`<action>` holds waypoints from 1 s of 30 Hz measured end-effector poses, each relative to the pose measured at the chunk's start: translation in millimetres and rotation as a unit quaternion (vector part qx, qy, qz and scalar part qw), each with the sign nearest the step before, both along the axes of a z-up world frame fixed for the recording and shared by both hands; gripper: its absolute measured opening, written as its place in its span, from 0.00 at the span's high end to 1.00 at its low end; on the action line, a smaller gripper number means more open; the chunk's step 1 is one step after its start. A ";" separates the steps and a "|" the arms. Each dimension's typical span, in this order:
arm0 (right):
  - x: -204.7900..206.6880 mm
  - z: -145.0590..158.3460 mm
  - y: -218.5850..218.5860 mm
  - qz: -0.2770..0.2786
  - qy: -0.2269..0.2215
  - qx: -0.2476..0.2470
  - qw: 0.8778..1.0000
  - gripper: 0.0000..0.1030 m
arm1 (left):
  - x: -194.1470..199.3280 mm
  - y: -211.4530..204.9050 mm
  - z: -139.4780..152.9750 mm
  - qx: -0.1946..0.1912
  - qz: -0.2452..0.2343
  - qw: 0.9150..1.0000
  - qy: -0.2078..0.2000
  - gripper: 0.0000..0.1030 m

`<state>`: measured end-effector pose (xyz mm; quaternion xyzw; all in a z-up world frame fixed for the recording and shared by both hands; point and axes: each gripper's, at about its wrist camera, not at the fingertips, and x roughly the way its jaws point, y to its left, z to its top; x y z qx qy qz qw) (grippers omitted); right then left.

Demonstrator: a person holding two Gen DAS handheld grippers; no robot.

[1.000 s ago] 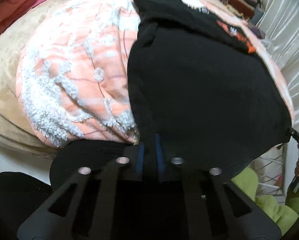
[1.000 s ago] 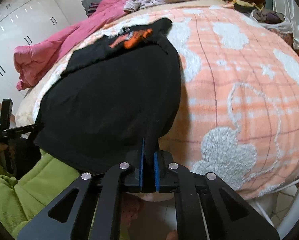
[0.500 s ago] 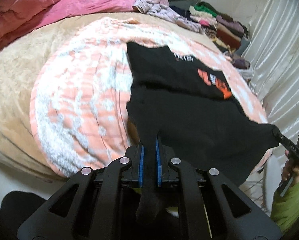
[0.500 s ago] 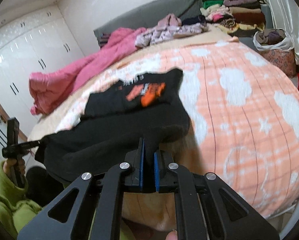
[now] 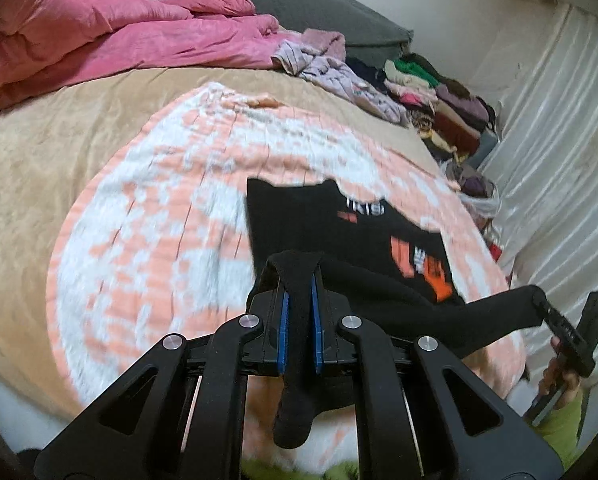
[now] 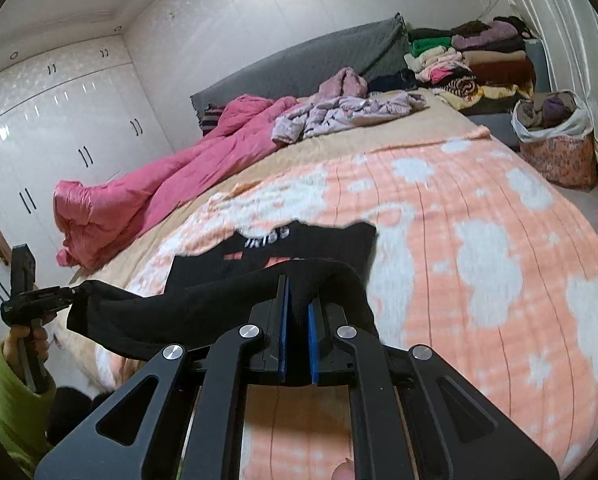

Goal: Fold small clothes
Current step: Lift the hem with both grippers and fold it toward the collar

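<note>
A black garment with orange and white print (image 5: 363, 236) lies on the peach and white blanket (image 5: 159, 232); its far half rests flat and its near hem is lifted. My left gripper (image 5: 298, 294) is shut on one near corner of the hem. My right gripper (image 6: 295, 300) is shut on the other corner. The hem stretches taut between them, seen in the right wrist view (image 6: 203, 304). Each gripper shows in the other's view, the right one (image 5: 555, 320) and the left one (image 6: 55, 294).
A pink duvet (image 6: 171, 184) and a lilac heap of clothes (image 6: 347, 112) lie at the head of the bed. Stacked folded clothes (image 6: 479, 60) and a full basket (image 6: 555, 144) stand at the right. White wardrobes (image 6: 51, 132) line the left wall.
Both grippers have lifted the near hem up and forward toward the printed far half. The views rose from close over the black cloth to looking across the bed.
</note>
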<state>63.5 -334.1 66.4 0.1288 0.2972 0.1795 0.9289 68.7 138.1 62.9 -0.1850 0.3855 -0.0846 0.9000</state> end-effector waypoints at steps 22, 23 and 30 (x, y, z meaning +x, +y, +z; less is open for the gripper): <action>140.9 -50.6 12.5 -0.048 0.078 -0.025 0.995 0.93 | 125.7 2.9 -49.7 -0.014 0.054 0.997 0.057 0.96; 145.1 -54.9 13.0 -0.050 0.083 -0.028 0.995 0.93 | 129.8 2.7 -53.9 -0.017 0.058 0.996 0.062 0.96; 166.0 -78.4 15.5 -0.059 0.110 -0.042 0.991 0.92 | 139.0 5.8 -72.3 -0.029 0.088 0.994 0.064 0.95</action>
